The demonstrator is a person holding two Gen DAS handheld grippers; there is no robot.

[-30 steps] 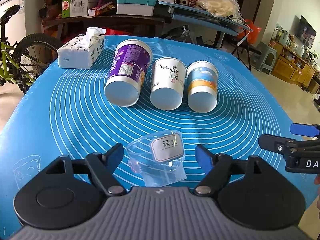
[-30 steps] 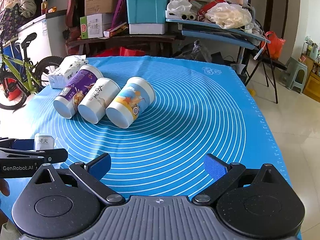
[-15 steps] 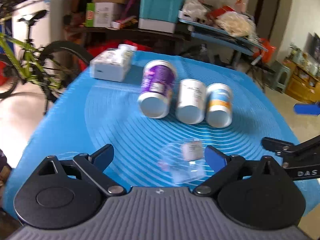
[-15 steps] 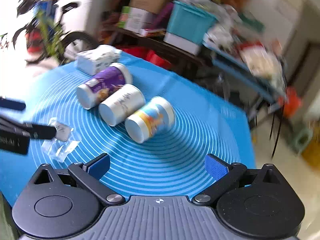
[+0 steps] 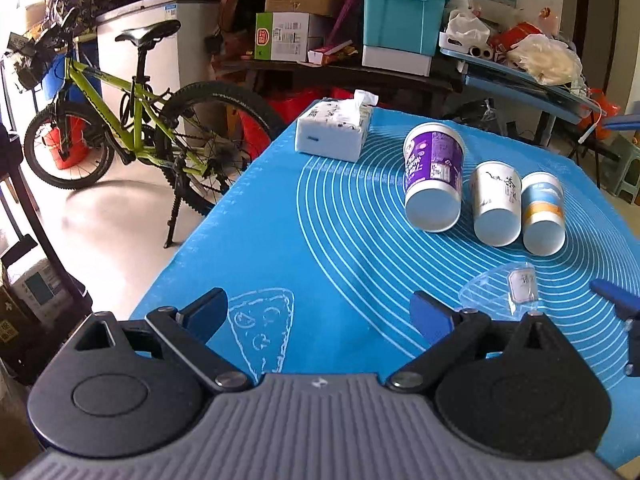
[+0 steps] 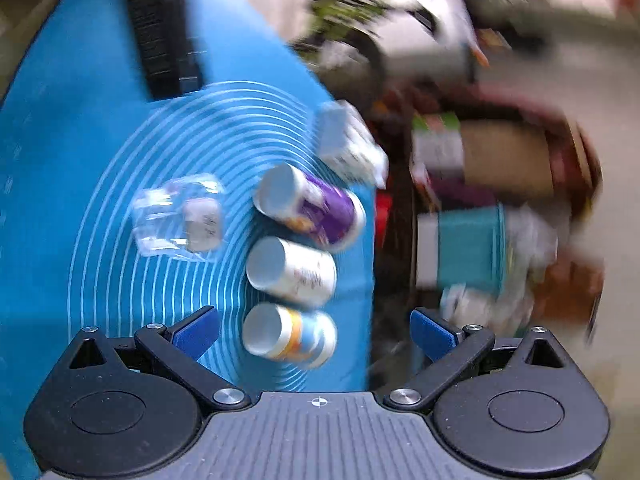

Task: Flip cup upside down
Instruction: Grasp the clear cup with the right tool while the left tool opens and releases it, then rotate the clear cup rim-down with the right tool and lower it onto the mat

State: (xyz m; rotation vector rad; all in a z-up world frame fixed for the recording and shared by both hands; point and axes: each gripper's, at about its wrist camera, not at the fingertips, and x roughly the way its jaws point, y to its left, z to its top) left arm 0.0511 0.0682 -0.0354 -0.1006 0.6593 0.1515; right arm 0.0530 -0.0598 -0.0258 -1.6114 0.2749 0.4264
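A clear plastic cup (image 5: 502,292) with a white label lies on its side on the blue mat (image 5: 320,240). It also shows in the blurred, rolled right wrist view (image 6: 180,216). Three paper cups lie on their sides: purple (image 5: 434,176), white (image 5: 496,208), blue-and-orange (image 5: 544,212). My left gripper (image 5: 320,314) is open and empty, left of the clear cup. My right gripper (image 6: 316,332) is open and empty, with the blue-and-orange cup (image 6: 290,334) in line between its fingers; whether they touch it I cannot tell.
A white tissue pack (image 5: 334,132) lies at the mat's far left corner. A green bicycle (image 5: 132,120) stands on the floor left of the table. Cluttered shelves with boxes and a teal bin (image 5: 400,20) stand behind. The mat's left edge (image 5: 208,232) is near.
My left gripper has swung left, so the clear cup now sits at its right. My right gripper has rolled sideways and moved over toward the paper cups; its view is blurred.
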